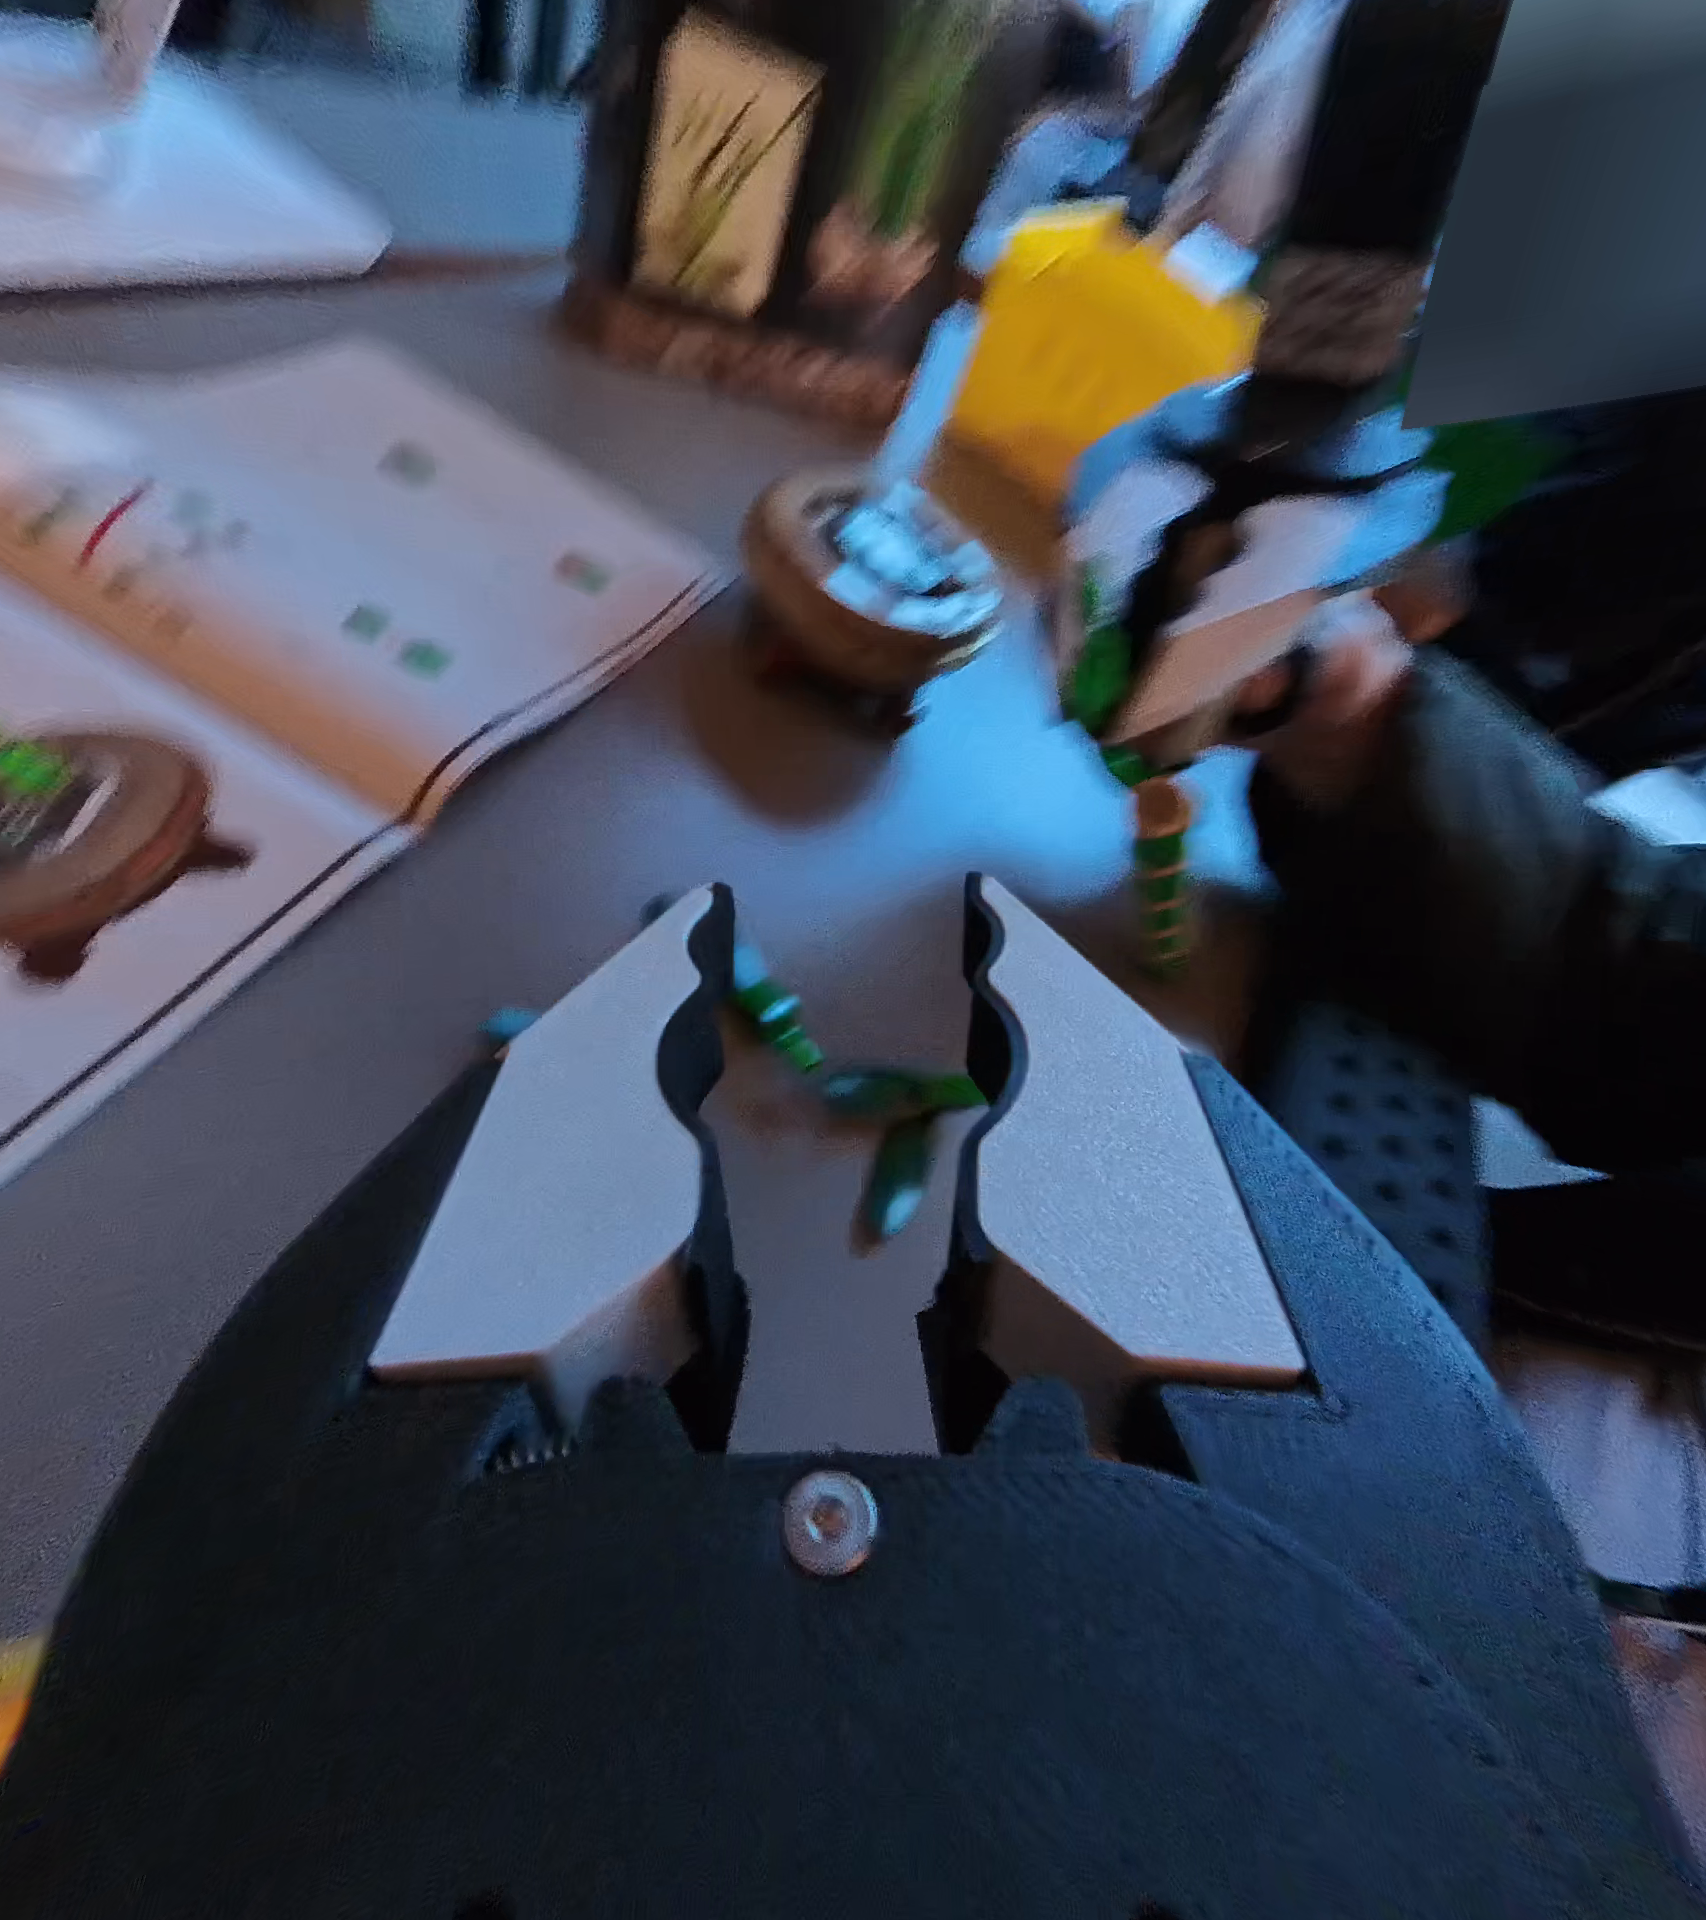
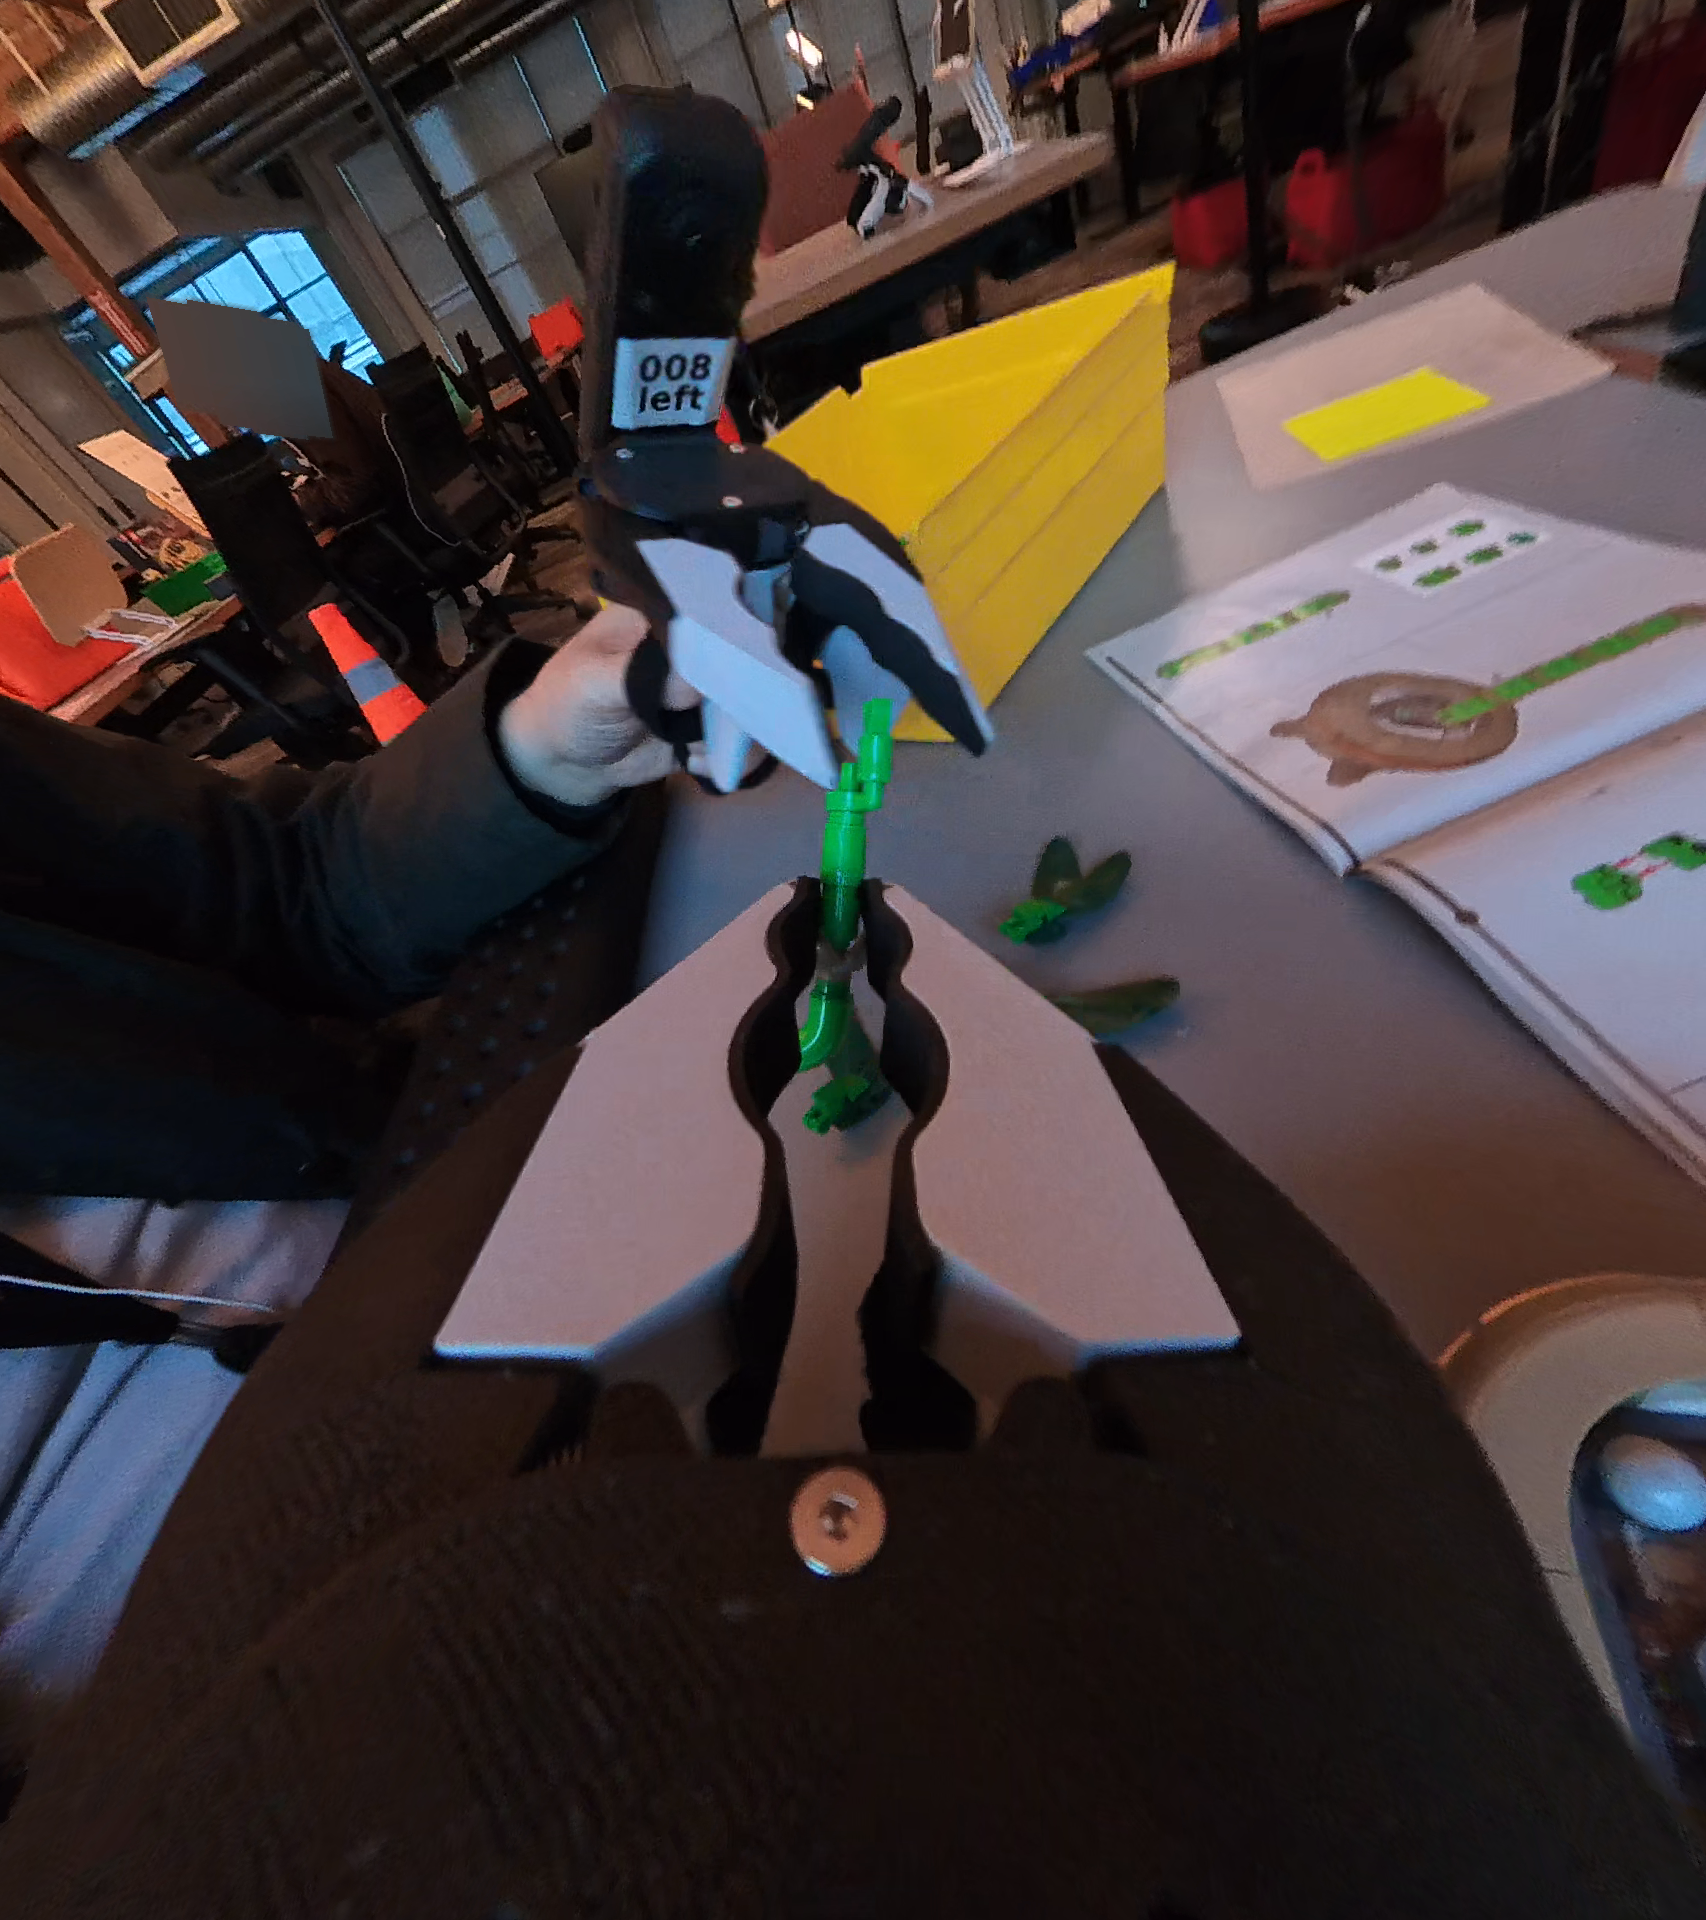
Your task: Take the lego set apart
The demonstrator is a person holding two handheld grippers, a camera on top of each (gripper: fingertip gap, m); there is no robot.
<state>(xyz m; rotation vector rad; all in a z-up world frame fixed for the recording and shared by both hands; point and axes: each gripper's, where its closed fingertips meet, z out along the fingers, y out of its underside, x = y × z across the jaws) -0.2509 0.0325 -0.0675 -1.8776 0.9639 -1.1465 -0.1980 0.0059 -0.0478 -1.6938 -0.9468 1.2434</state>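
Observation:
A thin green lego stem (image 2: 841,831) with small side shoots stands upright above the grey table. My right gripper (image 2: 841,896) is shut on its lower part. In the left wrist view the stem (image 1: 1163,883) hangs below the blurred right gripper (image 1: 1129,732). My left gripper (image 1: 844,904) is open and empty, low over the table. In the right wrist view the left gripper (image 2: 901,758) points down close by the stem's top. Loose green leaf pieces (image 1: 880,1091) lie on the table under its fingers. The round brown lego base (image 1: 859,592) stands farther back.
An open instruction booklet (image 2: 1451,779) lies on the table to the right, and shows at the left in the left wrist view (image 1: 257,644). A yellow wedge-shaped bin (image 2: 1025,468) stands behind. More loose leaves (image 2: 1067,894) lie beside the stem. The brown base's rim (image 2: 1555,1340) is at the bottom right. About 7 centimeters separates my left fingertips from my right.

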